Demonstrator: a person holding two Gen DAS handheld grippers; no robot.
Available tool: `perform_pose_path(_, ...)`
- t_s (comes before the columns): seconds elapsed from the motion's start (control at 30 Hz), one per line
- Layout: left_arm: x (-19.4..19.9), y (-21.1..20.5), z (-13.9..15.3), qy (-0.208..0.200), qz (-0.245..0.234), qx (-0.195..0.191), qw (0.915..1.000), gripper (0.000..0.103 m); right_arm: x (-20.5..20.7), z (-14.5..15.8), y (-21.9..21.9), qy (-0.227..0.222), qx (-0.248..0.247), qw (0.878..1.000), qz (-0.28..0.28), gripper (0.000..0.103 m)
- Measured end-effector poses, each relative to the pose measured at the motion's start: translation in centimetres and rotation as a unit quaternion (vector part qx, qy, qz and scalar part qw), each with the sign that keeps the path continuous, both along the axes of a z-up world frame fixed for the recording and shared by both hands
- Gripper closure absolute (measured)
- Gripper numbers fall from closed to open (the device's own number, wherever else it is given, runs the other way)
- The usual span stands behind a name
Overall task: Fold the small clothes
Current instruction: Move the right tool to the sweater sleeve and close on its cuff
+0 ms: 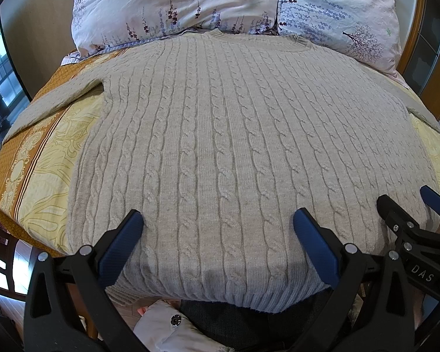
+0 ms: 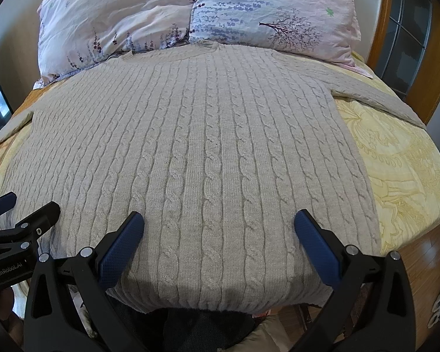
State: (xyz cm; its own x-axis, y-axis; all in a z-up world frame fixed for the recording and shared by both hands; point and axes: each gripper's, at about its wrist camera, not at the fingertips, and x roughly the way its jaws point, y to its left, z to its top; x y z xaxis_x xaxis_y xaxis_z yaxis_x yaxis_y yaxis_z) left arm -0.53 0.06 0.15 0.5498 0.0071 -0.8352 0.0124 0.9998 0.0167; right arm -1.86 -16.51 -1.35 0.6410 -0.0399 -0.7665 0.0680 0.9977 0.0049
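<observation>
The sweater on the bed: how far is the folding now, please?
Done: the beige cable-knit sweater lies spread flat on the bedspread, collar toward the pillows, sleeves out sideways. In hand: nothing; the left claw and right claw are both open above the hem. Left: every fold, since no sleeve or side is turned in yet.

Sweater (image 1: pixel 220 135) lies flat on bed (image 1: pixel 44 182) before you, hem nearest you at bed's near edge, neck farthest. Two pillows (image 1: pixel 176 6) side by side behind neck, touching it. One sleeve spreads left, other right, both on bed. Your left gripper (image 1: pixel 218 223) over hem left of middle; your right gripper (image 2: pixel 219 223) just beside it, to its right, also over hem.
</observation>
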Motion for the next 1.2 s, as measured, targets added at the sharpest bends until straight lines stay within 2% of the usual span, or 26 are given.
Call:
perform_pose_path(0.23, 0.4, -0.1, 0.1, -0.002, -0.013, 0.0, 0.9999, 0.002, -0.2, -0.4, -0.9, -0.041, 0.004, 0.996, 0.077, 0.001)
perform_pose_path(0.33, 0.9, -0.2, 0.2, -0.013, -0.017, 0.004, 0.9998, 0.002, 0.4, 0.3, -1.8, -0.041, 0.026, 0.996, 0.078, 0.001)
perform_pose_path(0.4, 1.6, -0.2, 0.6, -0.025, -0.024, 0.009, 0.9994, 0.002, 1.2, 1.4, -3.3, -0.053, 0.055, 0.995, 0.061, 0.001)
perform_pose_path(0.47, 2.3, 0.0, 1.1, -0.045, -0.031, 0.003, 0.9985, 0.002, 2.2, 2.7, -6.6, -0.069, 0.084, 0.994, 0.022, 0.001)
perform_pose_path(0.6, 4.5, 0.7, 1.9, -0.058, -0.05, -0.026, 0.9967, 0.002, 4.7, 4.7, -14.6, -0.087, 0.128, 0.985, -0.078, 0.002)
perform_pose_path(0.73, 7.2, 2.0, 2.6, -0.062, -0.056, -0.076, 0.9936, 0.002, 7.1, 5.2, -22.2, -0.082, 0.179, 0.967, -0.163, 0.018)
perform_pose_path(0.83, 8.4, 2.8, 3.2, -0.077, -0.052, -0.102, 0.9904, 0.002, 8.5, 4.4, -27.1, -0.072, 0.217, 0.947, -0.227, 0.03)
perform_pose_path(0.97, 9.8, 3.1, 4.2, -0.112, -0.061, -0.1, 0.9868, 0.002, 9.6, 2.2, -32.5, -0.042, 0.281, 0.907, -0.312, 0.044)
perform_pose_path(1.07, 10.8, 3.3, 4.6, -0.11, -0.072, -0.093, 0.9869, 0.002, 9.8, 0.7, -34.6, -0.023, 0.313, 0.882, -0.351, 0.049)
perform_pose_path(1.2, 12.2, 4.1, 4.3, -0.088, -0.07, -0.119, 0.9864, 0.002, 10.3, 0.4, -35.3, -0.035, 0.319, 0.876, -0.359, 0.053)
